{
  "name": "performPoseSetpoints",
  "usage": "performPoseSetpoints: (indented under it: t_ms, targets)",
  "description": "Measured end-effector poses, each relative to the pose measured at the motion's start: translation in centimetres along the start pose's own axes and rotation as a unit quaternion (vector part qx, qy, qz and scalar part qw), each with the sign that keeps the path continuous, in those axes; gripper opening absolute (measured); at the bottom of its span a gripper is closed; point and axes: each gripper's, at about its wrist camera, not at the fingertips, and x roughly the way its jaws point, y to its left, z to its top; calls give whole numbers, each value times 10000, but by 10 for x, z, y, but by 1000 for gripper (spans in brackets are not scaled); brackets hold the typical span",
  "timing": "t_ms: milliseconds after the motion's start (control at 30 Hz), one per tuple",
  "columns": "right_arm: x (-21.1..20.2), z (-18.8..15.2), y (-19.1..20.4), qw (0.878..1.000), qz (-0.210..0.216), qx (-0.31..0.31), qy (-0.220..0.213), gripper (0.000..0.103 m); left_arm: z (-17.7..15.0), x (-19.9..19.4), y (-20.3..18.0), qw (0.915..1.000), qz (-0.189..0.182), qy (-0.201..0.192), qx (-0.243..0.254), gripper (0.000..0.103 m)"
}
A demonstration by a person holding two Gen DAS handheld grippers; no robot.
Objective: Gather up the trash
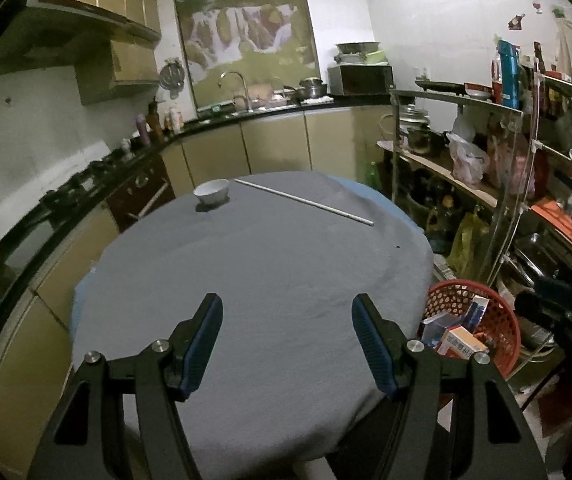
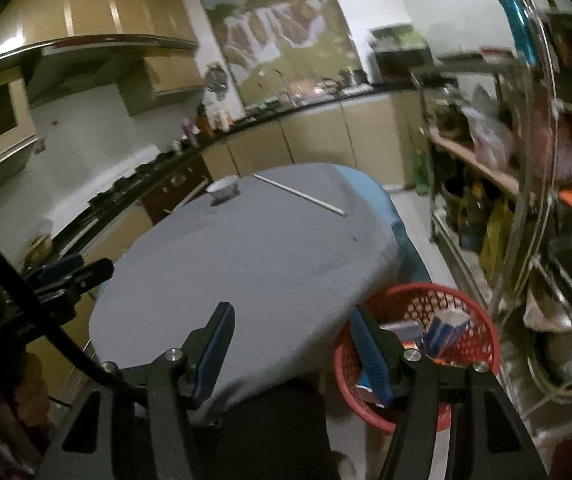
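A round table under a grey cloth [image 1: 269, 264] [image 2: 253, 248] fills the middle of both views. On its far side stand a white bowl [image 1: 211, 191] [image 2: 223, 188] and a long white stick [image 1: 304, 201] [image 2: 300, 194]. A red mesh basket [image 1: 502, 320] [image 2: 482, 320] stands on the floor right of the table, holding several small boxes [image 1: 464, 342] [image 2: 448, 328]. My left gripper [image 1: 287, 312] hovers open over the table's near part, nothing between its blue pads. My right gripper [image 2: 292, 320] is open and empty above the table's near right edge, beside the basket.
A metal shelf rack [image 1: 498, 128] [image 2: 526, 184] crammed with bags, pots and bottles stands right of the table and basket. A dark counter [image 1: 245, 114] with sink and cabinets runs along the left and the back. The left gripper body [image 2: 65, 276] shows at the right wrist view's left edge.
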Motion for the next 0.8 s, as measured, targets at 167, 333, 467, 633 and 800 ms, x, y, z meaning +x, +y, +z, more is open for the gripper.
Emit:
performPoseSetpoints:
  t_ms: [167,333,467,633,800]
  targets:
    - [-13,5,34,9986,109,-333,-388,64,-9,-23,13,9995,243,-179,28,70]
    - [-10,6,58,9976,352,-316,-500,64,-18,-38,37,9983,512,-274,-47,70]
    - [-6,5,79,9967,498,-429,-467,64,-24,-47,55,9959,775,-420,-195,70]
    - [-3,4,92,9950,553,-653,-509,64,-29,-47,73,9939,902,-416,-483,70]
    - [-5,3,93,9942,648,-658,-546,65,-34,-47,82,9924,908,-442,-697,70]
